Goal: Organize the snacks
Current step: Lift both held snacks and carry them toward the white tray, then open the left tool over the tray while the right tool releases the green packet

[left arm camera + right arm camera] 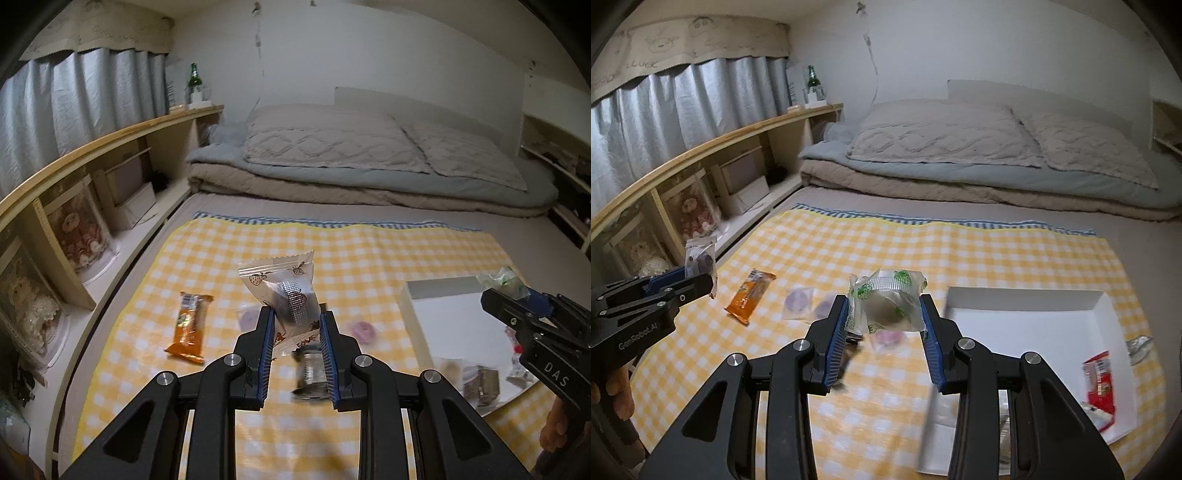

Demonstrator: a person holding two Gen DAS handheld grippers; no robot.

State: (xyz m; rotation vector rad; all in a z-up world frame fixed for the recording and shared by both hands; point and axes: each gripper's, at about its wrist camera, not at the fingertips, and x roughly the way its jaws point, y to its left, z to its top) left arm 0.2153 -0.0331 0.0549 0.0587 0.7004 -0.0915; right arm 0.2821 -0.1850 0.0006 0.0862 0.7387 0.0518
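Your left hand-held gripper (296, 319) is closed on a clear strawberry-print packet (282, 286) with a dark snack inside; the packet stands upright between the blue pads, clear of the yellow checked cloth (369, 254) spread on the bed. Your right hand-held gripper (884, 308) is clamped on a clear green-print packet (886, 301) holding a round pale cake, also lifted off the cloth. The white tray (1027, 314) lies on the cloth to the right of both grippers; in the right wrist view it holds a red packet (1100, 380) near its right wall, and in the left wrist view a brown wrapped piece (480, 384) shows at its near end. An orange bar (189, 323) lies flat on the cloth to the left of the left gripper. Several purple round snacks (798, 299) in clear wrap lie on the cloth between the orange bar and the tray; they are blurred. Folded bedding (369, 162) sits at the far end of the bed, and a wooden shelf (110, 136) runs along the left wall with a green bottle (193, 77) on top.
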